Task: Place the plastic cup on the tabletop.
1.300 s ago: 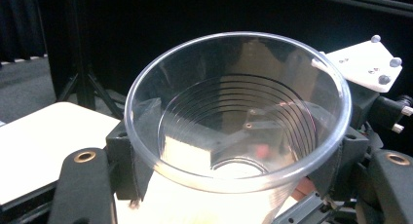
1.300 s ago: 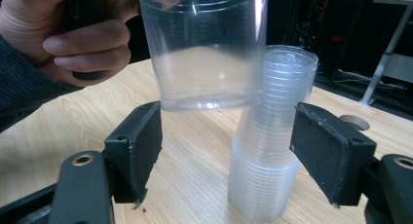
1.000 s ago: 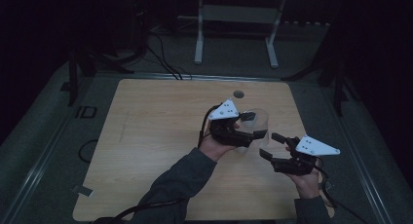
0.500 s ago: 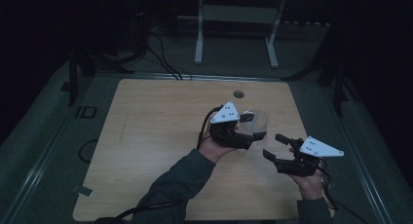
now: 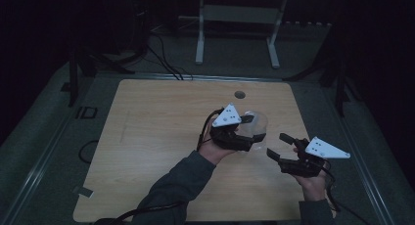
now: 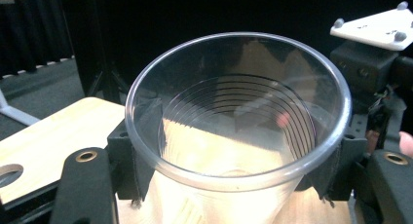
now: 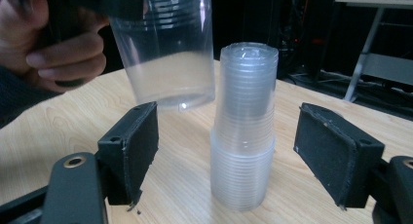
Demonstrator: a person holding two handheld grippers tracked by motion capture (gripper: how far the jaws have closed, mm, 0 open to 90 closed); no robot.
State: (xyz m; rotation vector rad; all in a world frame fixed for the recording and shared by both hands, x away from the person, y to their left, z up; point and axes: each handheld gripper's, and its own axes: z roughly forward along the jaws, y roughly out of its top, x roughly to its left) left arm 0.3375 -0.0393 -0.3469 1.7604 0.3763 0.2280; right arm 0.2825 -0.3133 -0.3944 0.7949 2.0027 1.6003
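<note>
Clear plastic cup [image 6: 237, 131] sits clamped between the two black jaws of the left gripper [image 5: 247, 132], mouth up toward that gripper's camera, gripped just below the rim with a pad pressing on either side. Seen from the right gripper view, the same cup [image 7: 163, 48] hangs upright in the air, its base clear of the wooden table [image 7: 58, 131] and up to the left of the right gripper's open jaws. Straight ahead of the right gripper [image 7: 226, 151], between its two pads but not touched by either, stands a stack of cups [image 7: 245, 131], mouths down on the table, the upper ones nested tightly over a wider lower section. The right jaws stand wide apart, holding nothing.

From the high view the right gripper [image 5: 280, 146] lies close beside the held cup [image 5: 258, 124], which shows there only as a faint clear shape ahead of the left jaws.

The step in hand looks like separating one cup from the stack: one is already free and lifted. The next move probably calls for the right gripper to advance slightly and close on the stack to steady it, gently, since thin plastic buckles, while the left carries its cup aside and sets it down.
</note>
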